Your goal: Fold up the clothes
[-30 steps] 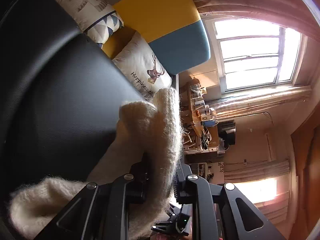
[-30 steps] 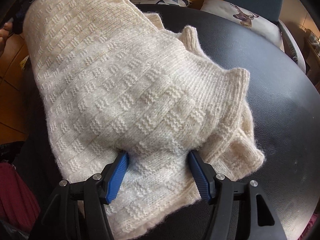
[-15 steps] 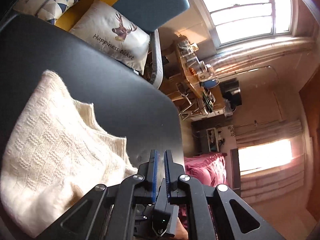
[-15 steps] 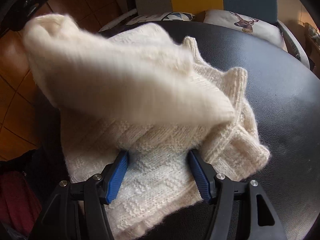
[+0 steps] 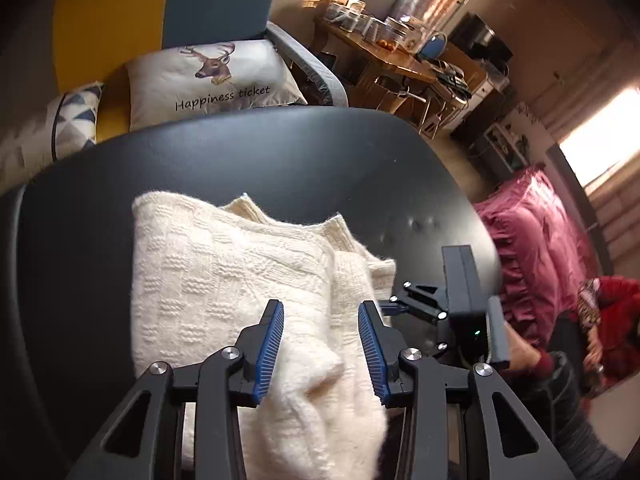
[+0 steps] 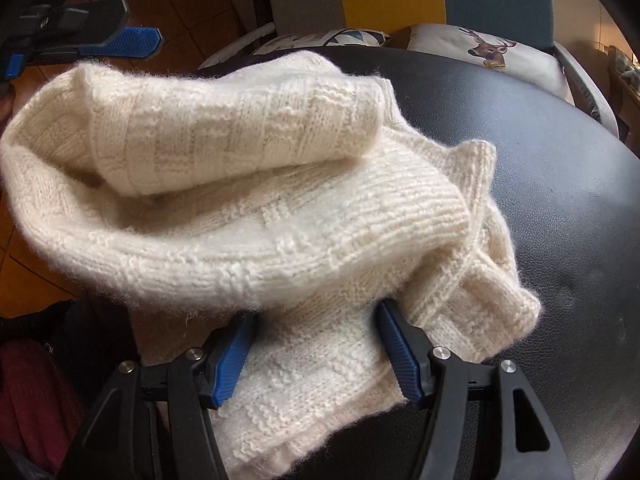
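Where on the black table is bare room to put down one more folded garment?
Free: the black table right of the cream sweater, toward the deer cushion, and the strip behind the sweater. Crowded: the near edge, with both open grippers.

left hand-held gripper point(image 5: 321, 344) agape, right point(image 6: 316, 354) — seemingly likewise

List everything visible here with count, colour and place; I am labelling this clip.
sweater: one, cream knit, folded on the table
table: one, black, under the sweater
deer cushion: one, white, on the sofa behind the table
triangle cushion: one, white and blue, left of the deer cushion
sofa: one, yellow and blue
wooden desk: one, brown, cluttered, far right
pink cover: one, right of the table
left tool: one, black, blue pads, open over the sweater
right tool: one, black, blue pads, open around sweater edge
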Available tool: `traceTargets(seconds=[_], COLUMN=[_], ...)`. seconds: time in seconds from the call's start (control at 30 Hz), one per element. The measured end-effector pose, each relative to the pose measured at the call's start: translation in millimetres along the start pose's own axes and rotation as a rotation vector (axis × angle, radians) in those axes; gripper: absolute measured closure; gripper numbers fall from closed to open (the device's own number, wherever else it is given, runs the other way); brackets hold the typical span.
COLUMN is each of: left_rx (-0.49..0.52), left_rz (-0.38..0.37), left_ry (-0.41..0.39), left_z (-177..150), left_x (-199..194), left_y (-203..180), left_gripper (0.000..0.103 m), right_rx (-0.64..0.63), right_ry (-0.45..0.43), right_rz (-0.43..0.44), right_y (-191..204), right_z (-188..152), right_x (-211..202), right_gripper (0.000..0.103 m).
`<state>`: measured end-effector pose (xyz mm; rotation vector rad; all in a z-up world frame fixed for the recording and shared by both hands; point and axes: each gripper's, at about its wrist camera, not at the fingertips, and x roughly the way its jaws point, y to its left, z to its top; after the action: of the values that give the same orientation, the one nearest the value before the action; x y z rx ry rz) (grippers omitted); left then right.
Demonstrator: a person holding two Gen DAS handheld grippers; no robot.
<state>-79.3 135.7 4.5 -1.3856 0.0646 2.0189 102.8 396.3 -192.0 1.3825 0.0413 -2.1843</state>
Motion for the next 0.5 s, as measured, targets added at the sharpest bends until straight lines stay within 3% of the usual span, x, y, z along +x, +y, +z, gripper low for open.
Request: traceTargets(seconds=[0.07, 0.2, 0.33, 0.5], left_rx=[0.021, 0.057, 0.3, 0.504], left_rz=[-0.027, -0.094, -0.009, 0.052], left_ry=[0.05, 0.162, 0.269, 0.369], left_z=[1.5, 8.0, 3.3, -20.4], left_x=[4.1, 20.4, 52.9, 83.6], left_y=[5.8, 1.3, -42.5, -78.8], left_gripper=[0.041, 0.034, 0.026, 0.02], right_rx=[0.0, 0.002, 0.04, 0.043], right_ry=[-0.001, -0.002, -0.052, -0.086], right_rz=[-0.003, -0.004, 0.042, 0.079], right_y=[-0.4, -2.0, -11.8, -19.7], right_z=[-5.5, -16.5, -33.5, -51.5], right_x=[-2.6, -8.1, -17.4, -25.9], right_gripper=[0.038, 0.038, 0.037, 0.037])
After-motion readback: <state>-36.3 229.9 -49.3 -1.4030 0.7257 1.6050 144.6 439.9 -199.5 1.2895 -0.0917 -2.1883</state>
